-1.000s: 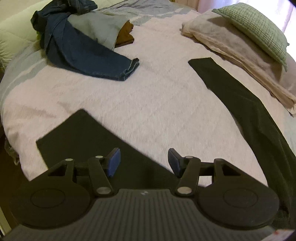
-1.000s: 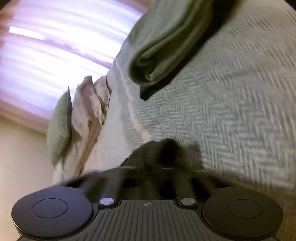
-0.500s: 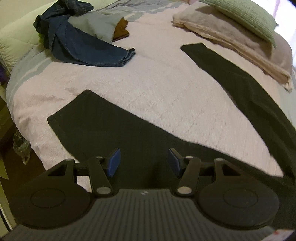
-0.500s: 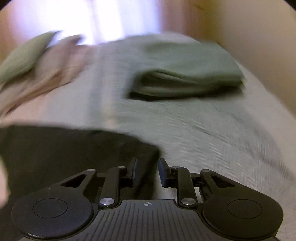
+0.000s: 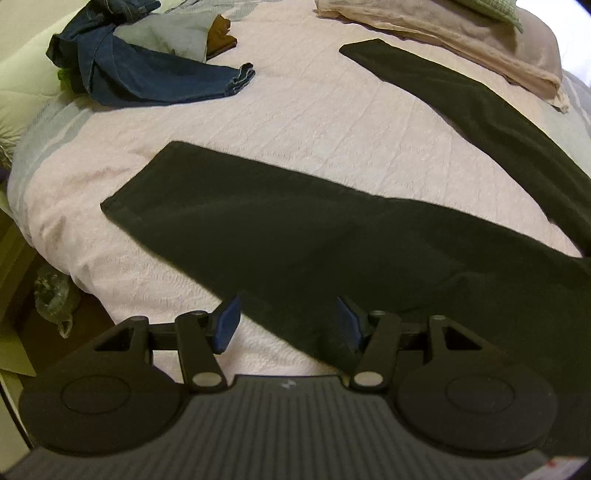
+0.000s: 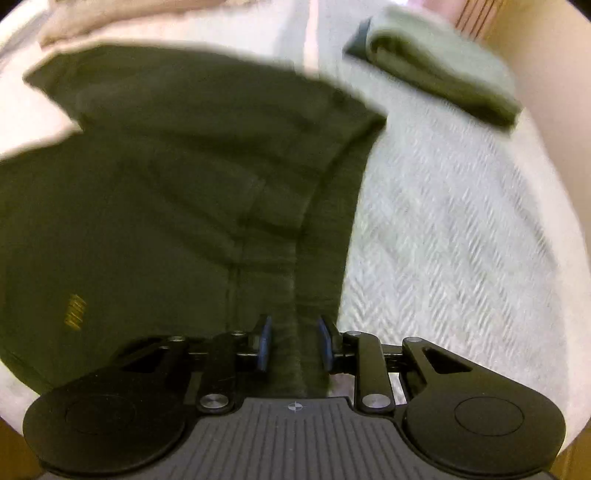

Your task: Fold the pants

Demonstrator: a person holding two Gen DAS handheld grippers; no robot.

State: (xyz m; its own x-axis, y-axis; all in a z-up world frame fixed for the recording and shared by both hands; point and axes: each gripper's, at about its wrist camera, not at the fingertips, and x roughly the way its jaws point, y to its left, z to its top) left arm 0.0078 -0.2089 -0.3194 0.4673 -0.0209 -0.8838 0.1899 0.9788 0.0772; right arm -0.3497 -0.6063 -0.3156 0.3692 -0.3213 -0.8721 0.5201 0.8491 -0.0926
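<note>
Dark pants (image 5: 295, 229) lie spread flat on the pink bed cover (image 5: 314, 122), legs apart, the far leg (image 5: 480, 103) running toward the pillows. My left gripper (image 5: 288, 325) hovers open over the near leg's lower edge, with cloth below its right finger. In the right wrist view the pants' waist (image 6: 166, 184) fills the left side. My right gripper (image 6: 293, 343) is over the waistband edge with its jaws opening. A strip of the dark cloth lies between the pads, which do not press on it.
Blue jeans (image 5: 147, 77) and other clothes are piled at the far left. Pillows (image 5: 461, 29) lie at the far right. A folded green garment (image 6: 443, 74) rests on the grey herringbone cover. The bed's edge drops to the floor at left, by a plastic bag (image 5: 51, 295).
The left gripper has drifted over the near pant leg, still open. The right gripper swung from the folded green garment to the pants' waist, rolling as it went, and went from shut to open.
</note>
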